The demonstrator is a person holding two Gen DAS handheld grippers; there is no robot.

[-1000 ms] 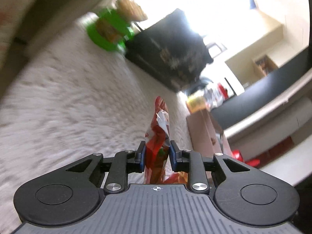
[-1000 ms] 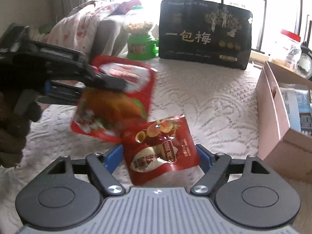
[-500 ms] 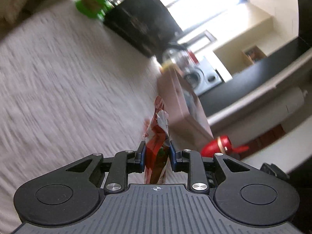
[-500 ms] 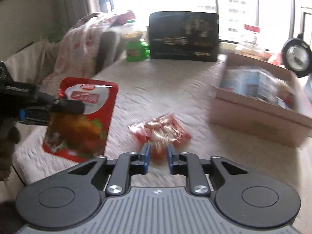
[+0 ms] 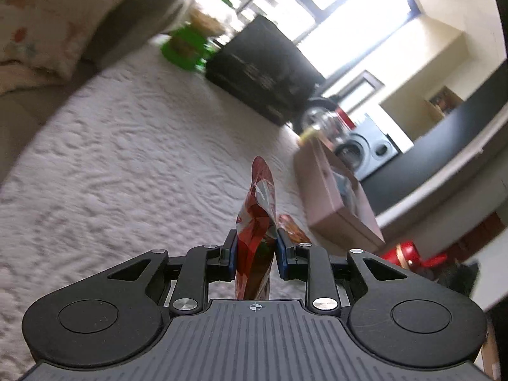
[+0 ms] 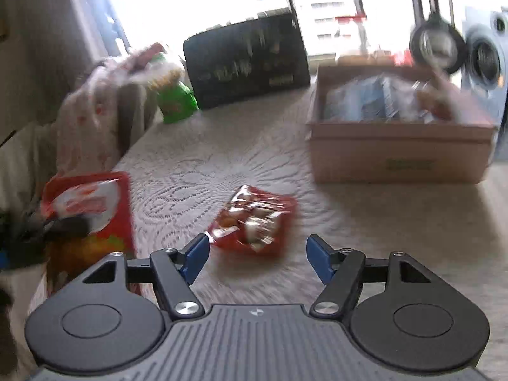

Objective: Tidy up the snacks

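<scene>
- Big red pouch (image 5: pixel 257 222) pinched edge-on in left tool (image 5: pixel 256 250), carried off the worktop (image 5: pixel 133 158), likely bound for cardboard box (image 6: pixel 400 155).
- Small red packet (image 6: pixel 254 222) lies flat on the lace cloth, just ahead of right tool (image 6: pixel 257 255): jaws just reopened, spread, nothing between them.
- A second ago the packet sat between those jaws; now released.

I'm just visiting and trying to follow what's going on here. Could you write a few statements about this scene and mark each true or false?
1. The left gripper pinches a red snack bag. True.
2. The right gripper grips the small red packet. False: its jaws are open and the packet lies on the tablecloth.
3. The cardboard box is empty. False: it holds packets.
4. A green dispenser stands beside a black bag. True.
</scene>
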